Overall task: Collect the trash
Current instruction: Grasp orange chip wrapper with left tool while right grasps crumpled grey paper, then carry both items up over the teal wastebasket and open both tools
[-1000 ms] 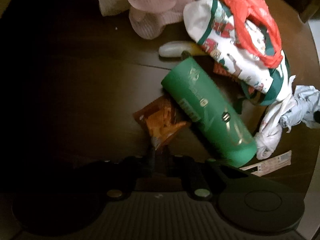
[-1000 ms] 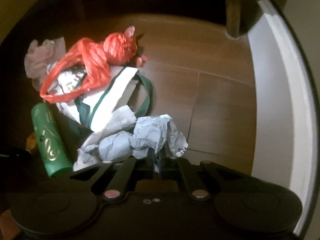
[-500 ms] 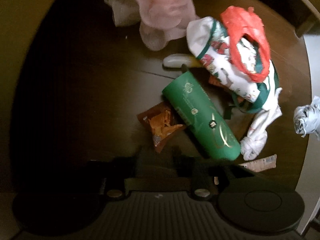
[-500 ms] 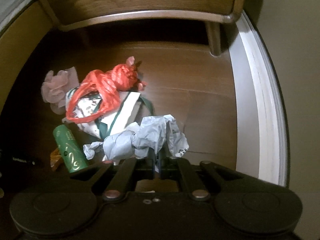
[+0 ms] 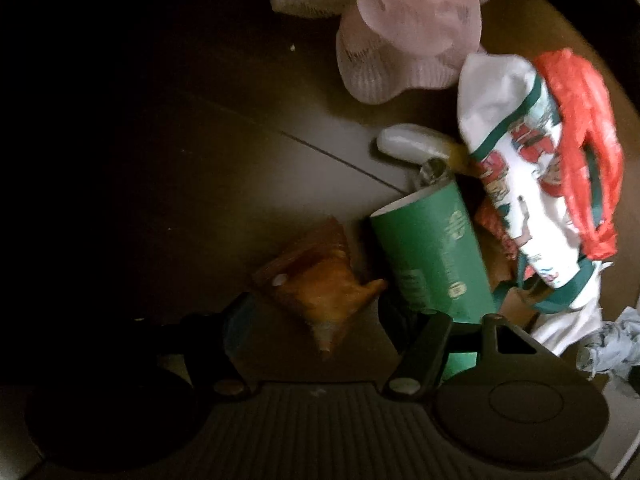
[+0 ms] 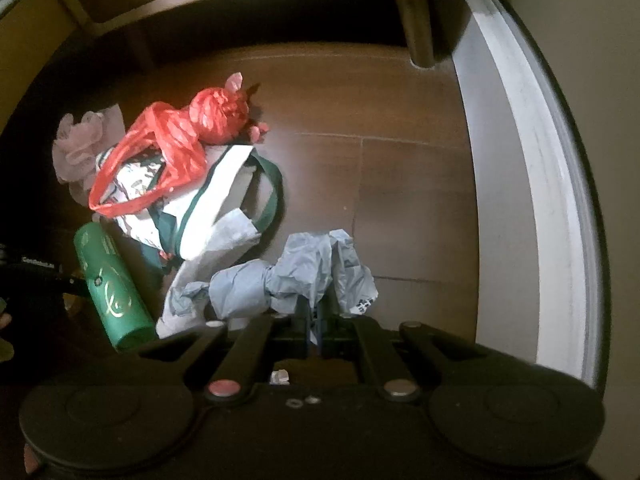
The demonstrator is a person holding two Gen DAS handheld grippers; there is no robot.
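Collecting barely begun: right gripper [image 6: 314,320] pinches the crumpled grey paper [image 6: 304,276]; left gripper [image 5: 316,320], jaws just opening, straddles the orange wrapper [image 5: 320,284] ungripped. Green tube [image 5: 432,256], red bag [image 6: 176,148] and tote [image 6: 216,204] remain on floor

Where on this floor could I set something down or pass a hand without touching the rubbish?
Bare floor runs between the white baseboard and the green-trimmed bag, up to the wooden furniture leg. It is crowded around the green tube, red plastic bag and orange wrapper.
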